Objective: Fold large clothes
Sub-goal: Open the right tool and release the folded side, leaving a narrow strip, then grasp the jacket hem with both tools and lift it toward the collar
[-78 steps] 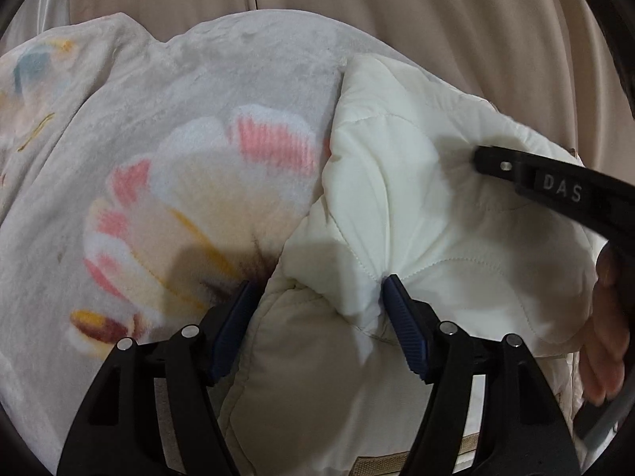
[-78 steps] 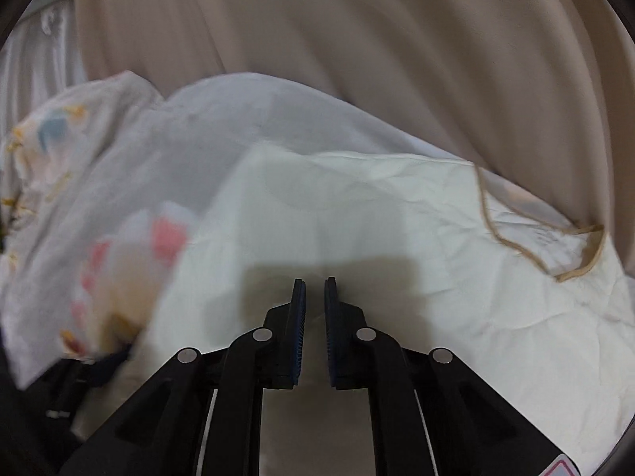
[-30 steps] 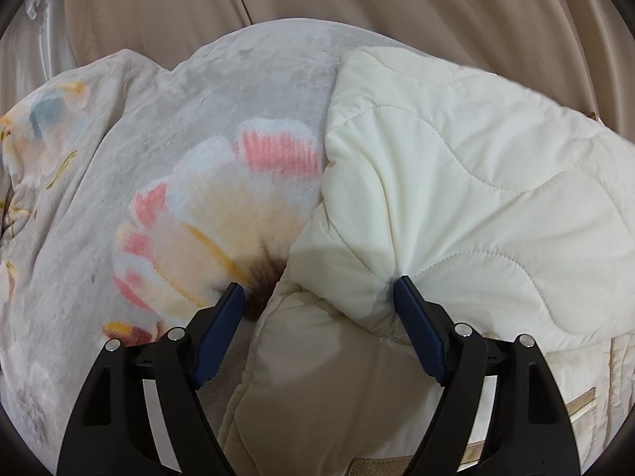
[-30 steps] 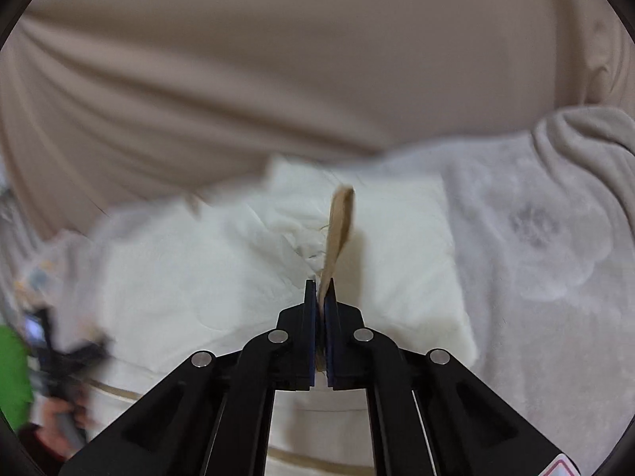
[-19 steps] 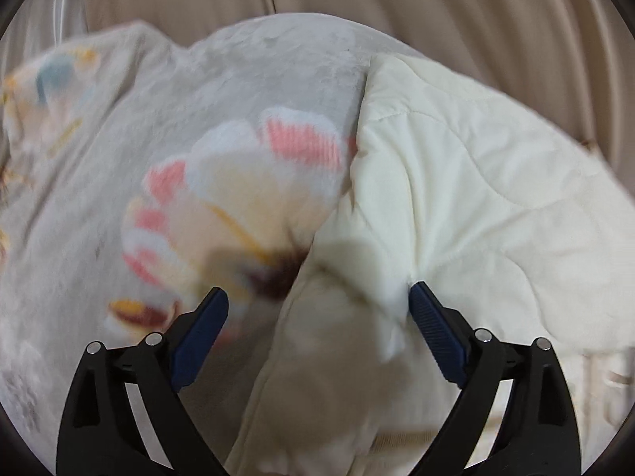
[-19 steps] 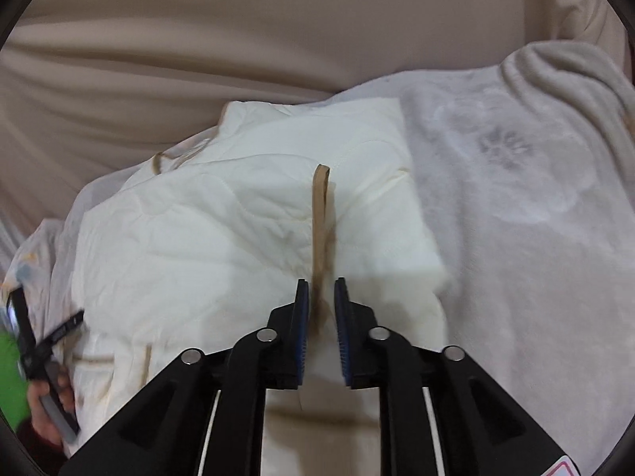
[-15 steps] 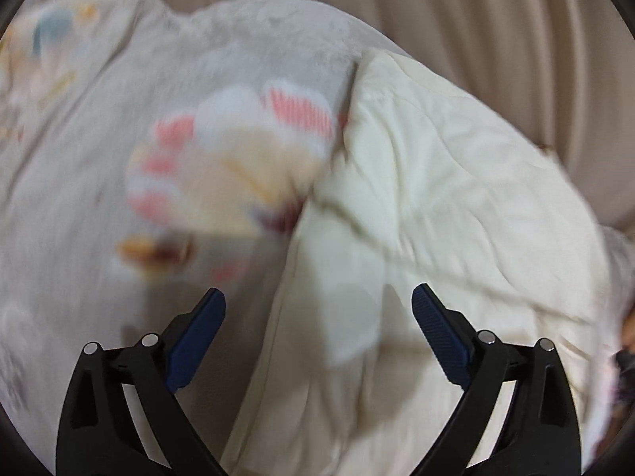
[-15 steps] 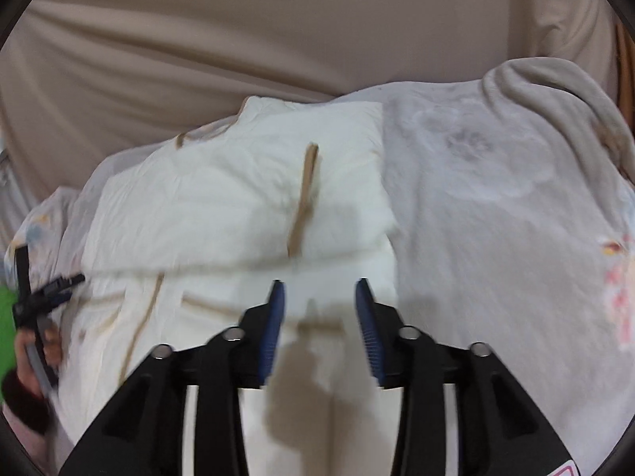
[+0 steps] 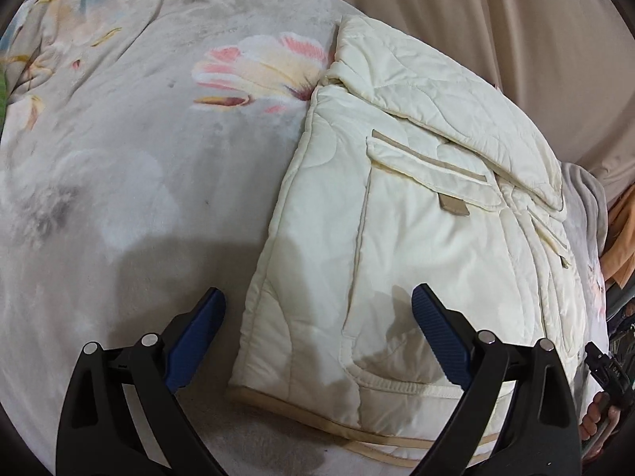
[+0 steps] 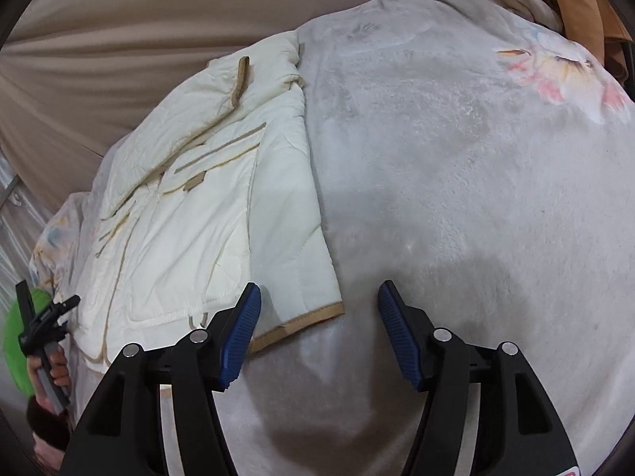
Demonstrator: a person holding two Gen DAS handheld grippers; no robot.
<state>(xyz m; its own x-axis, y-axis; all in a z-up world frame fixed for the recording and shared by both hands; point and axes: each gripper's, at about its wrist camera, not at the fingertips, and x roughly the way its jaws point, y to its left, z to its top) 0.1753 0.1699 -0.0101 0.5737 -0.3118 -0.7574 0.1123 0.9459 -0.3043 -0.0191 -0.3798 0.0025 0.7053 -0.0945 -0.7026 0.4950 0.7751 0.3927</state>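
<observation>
A cream quilted jacket (image 9: 405, 230) with tan trim lies flat on a grey floral blanket (image 9: 119, 206), its sleeves folded over the chest. My left gripper (image 9: 317, 317) hovers open above the jacket's bottom left hem corner, nothing pressed between its blue pads. In the right wrist view the jacket (image 10: 190, 214) lies to the left. My right gripper (image 10: 319, 325) hangs over the jacket's bottom right corner and the blanket (image 10: 456, 198), its jaws opening with nothing gripped between them.
Beige curtain folds (image 9: 456, 4) hang behind the bed. Orange cloth (image 10: 587, 4) sits at the far right edge. The person's hand holding the other gripper shows at the left (image 10: 47, 361) beside something green (image 10: 16, 341).
Both grippers let go of the jacket and drew back toward its hem. The right jaws went from shut on the tan strip to open; the left jaws widened slightly.
</observation>
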